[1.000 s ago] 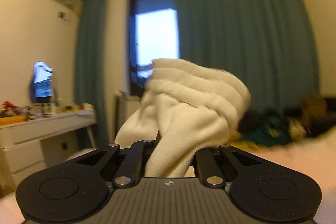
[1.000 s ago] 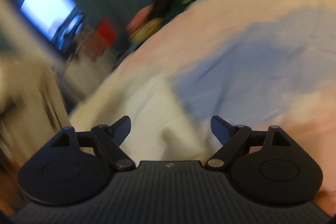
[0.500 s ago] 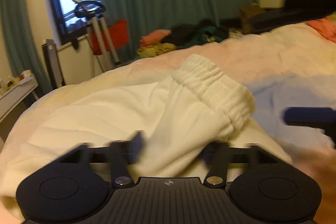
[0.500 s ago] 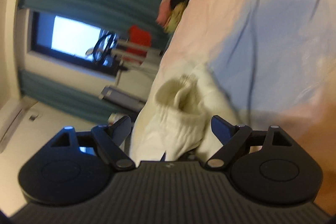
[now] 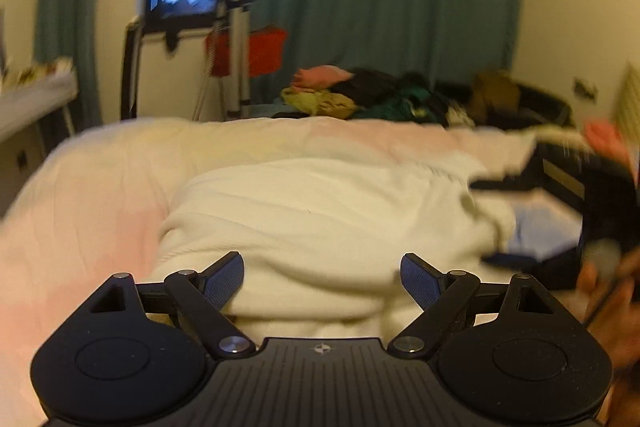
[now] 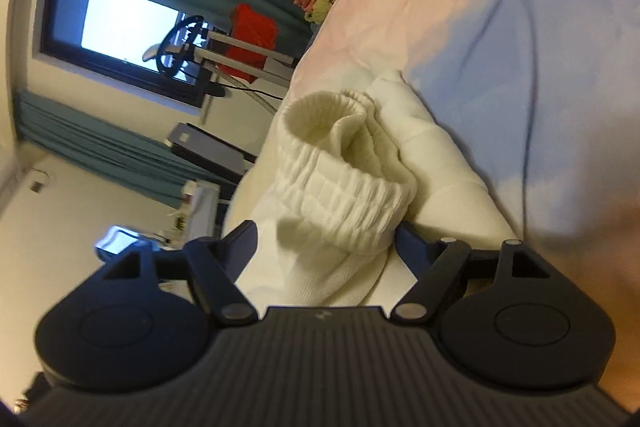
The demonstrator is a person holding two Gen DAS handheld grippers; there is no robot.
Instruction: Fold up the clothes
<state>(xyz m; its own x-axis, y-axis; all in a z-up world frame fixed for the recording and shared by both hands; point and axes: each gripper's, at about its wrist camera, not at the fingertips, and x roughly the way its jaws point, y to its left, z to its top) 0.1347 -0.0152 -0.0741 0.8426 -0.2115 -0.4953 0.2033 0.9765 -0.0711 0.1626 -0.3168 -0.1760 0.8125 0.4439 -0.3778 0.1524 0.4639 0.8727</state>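
A cream-white garment (image 5: 320,219) lies bunched on the bed, right in front of my left gripper (image 5: 322,273), which is open and empty just above it. In the right wrist view the garment's ribbed cuff (image 6: 340,183) stands up between the wide-open fingers of my right gripper (image 6: 326,245). The fingers flank the cuff without closing on it. The right gripper also shows as a dark blur at the right of the left wrist view (image 5: 560,195).
The bed's pink and pale-blue cover (image 6: 520,27) spreads around the garment. A heap of clothes (image 5: 360,95) lies past the bed's far edge. A metal stand with a red cloth (image 5: 240,43) stands under the window. A white desk (image 5: 28,95) is at the left.
My left gripper has let go of the white garment and opened; the garment now lies on the bed. My right gripper has moved in, with the cuff now between its open fingers.
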